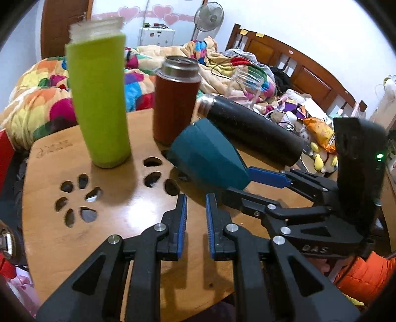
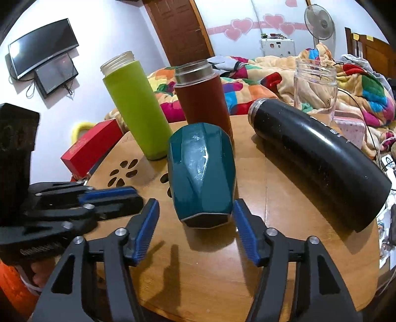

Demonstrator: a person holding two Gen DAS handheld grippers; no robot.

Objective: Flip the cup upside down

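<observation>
Home bedroom. Bed w/ wooden headboard (image 1: 292, 57) and colorful patchwork quilt (image 2: 247, 81) fills the bkgd; clothes and stuffed toys piled on it. Pink heart decals (image 2: 250, 26) on wall, standing fan (image 1: 209, 16), wooden door (image 2: 178, 27), wall-mounted screens (image 2: 42, 45). Small round wooden table (image 2: 222, 272) in fgd.

right gripper (image 2: 195, 232): jaws spread wide, blue pads either side of the teal cup's near end, contact unclear | teal cup (image 2: 200, 173): on its side on the wooden table (image 2: 284, 260) | behind cup: green bottle (image 2: 137, 111), brown flask (image 2: 203, 99), both upright | right of cup: black flask (image 2: 319, 158) lying down | left of cup: left gripper (image 2: 111, 200), low over table
</observation>
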